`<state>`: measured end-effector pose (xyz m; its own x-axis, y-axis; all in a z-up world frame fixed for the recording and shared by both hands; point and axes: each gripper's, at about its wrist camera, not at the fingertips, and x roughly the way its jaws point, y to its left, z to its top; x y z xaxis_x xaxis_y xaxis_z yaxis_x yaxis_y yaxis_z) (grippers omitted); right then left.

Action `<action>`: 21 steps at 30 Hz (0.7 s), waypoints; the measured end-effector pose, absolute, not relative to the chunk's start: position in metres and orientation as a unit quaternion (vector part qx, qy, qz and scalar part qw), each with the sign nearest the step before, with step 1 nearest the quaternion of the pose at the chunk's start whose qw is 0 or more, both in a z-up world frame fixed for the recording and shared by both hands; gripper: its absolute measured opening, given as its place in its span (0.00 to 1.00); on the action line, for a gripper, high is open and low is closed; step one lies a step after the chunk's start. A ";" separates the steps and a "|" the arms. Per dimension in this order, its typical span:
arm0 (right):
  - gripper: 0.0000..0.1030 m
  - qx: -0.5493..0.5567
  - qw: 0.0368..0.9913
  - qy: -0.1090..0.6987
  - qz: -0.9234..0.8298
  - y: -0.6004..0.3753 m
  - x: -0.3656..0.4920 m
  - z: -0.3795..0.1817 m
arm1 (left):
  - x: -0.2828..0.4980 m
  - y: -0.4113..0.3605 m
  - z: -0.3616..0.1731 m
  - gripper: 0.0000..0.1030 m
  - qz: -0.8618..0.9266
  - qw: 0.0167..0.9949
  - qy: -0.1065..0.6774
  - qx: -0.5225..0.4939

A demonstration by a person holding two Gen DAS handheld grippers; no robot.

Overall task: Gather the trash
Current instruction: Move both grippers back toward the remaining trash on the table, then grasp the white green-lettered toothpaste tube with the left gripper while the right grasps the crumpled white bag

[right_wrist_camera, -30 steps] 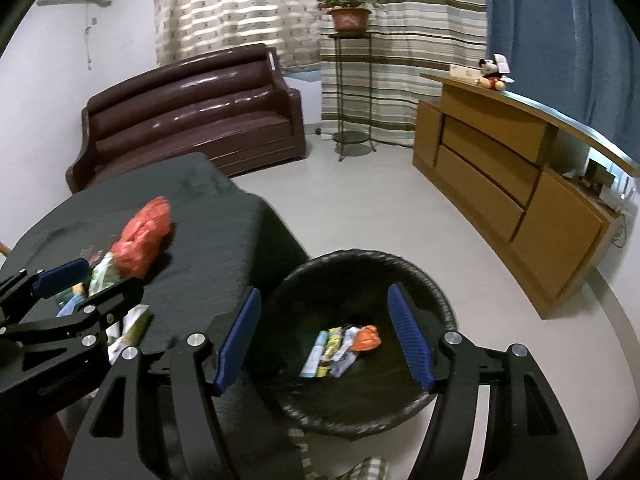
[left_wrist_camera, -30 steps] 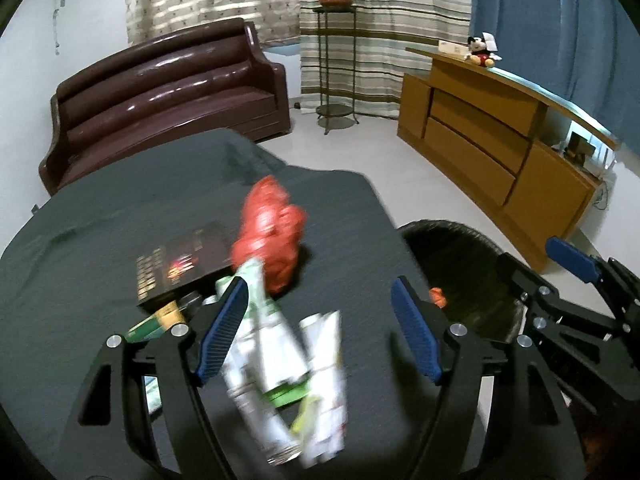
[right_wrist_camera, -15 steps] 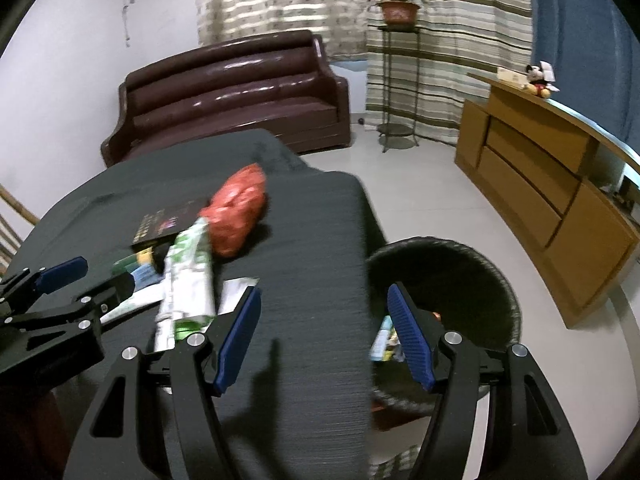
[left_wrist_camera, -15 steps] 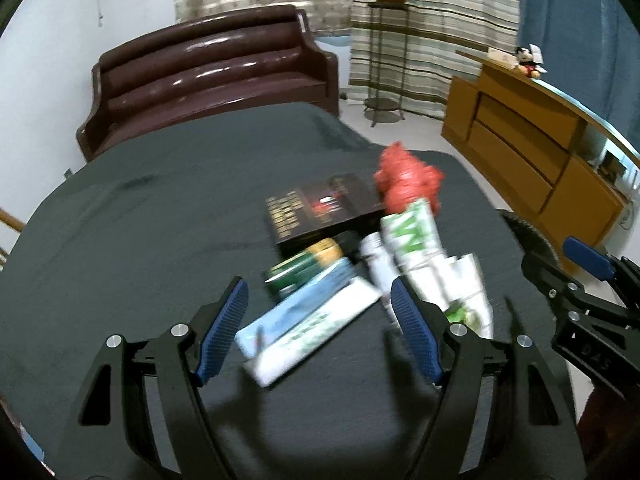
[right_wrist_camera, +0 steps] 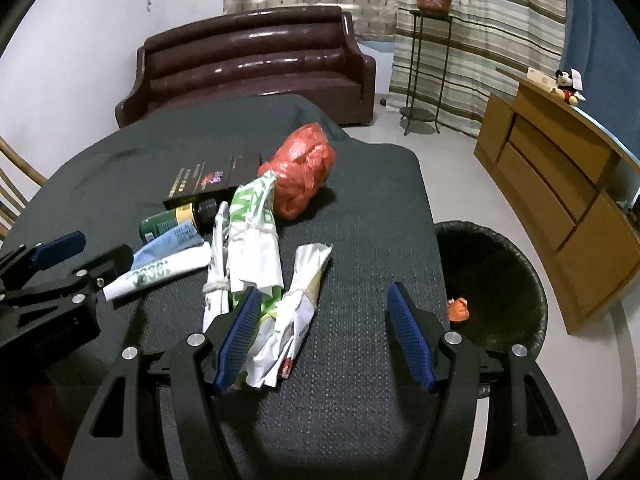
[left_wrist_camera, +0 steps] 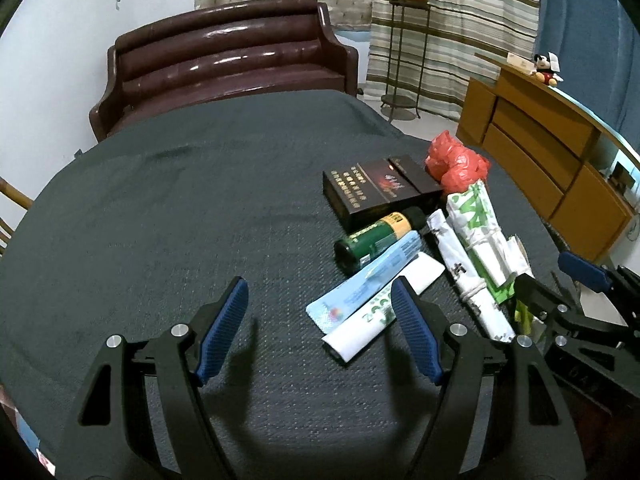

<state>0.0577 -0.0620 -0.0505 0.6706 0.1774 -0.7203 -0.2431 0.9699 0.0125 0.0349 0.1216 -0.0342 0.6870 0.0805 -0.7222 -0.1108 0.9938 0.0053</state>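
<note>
Over the dark table, from the left wrist: left tongs spread wide, pinching nothing. Near the right edge, a heap of trash: black box, red bag, green bottle, blue packet, white tube, tied white-and-green wrappers. Packet and tube just by the right finger. Right tongs beside the wrappers.

From the right wrist: right tongs spread, just closing a little, pressing on nothing. Crumpled white wrapper by the left finger, partly between the two. Past the right edge, on the floor, black bin with an orange scrap inside.
</note>
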 end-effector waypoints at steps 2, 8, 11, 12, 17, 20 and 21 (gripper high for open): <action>0.56 -0.044 0.912 0.393 0.111 -0.063 0.057 -0.051 | 0.036 0.123 -0.036 0.70 0.051 0.917 0.395 -0.021; 0.38 -0.036 0.907 0.405 0.110 -0.066 0.059 -0.054 | 0.037 0.121 -0.039 0.70 0.045 0.916 0.399 -0.021; 0.35 -0.036 0.905 0.409 0.113 -0.065 0.059 -0.055 | 0.038 0.120 -0.040 0.70 0.039 0.915 0.402 -0.022; 0.35 -0.036 0.905 0.408 0.114 -0.065 0.059 -0.055 | 0.037 0.119 -0.041 0.70 0.037 0.914 0.404 -0.022; 0.35 -0.030 0.905 0.407 0.117 -0.067 0.060 -0.055 | 0.036 0.113 -0.047 0.70 0.018 0.907 0.421 -0.023; 0.35 -0.027 0.905 0.407 0.119 -0.068 0.060 -0.054 | 0.036 0.109 -0.049 0.67 0.007 0.905 0.425 -0.019; 0.35 -0.025 0.905 0.407 0.119 -0.069 0.060 -0.054 | 0.035 0.107 -0.050 0.64 0.001 0.904 0.427 -0.020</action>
<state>0.0599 -0.0687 -0.0539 0.6402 0.1949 -0.7431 -0.2363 0.9703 0.0509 0.0355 0.1073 -0.0500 0.6345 -0.0151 -0.7727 -0.0191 0.9992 -0.0352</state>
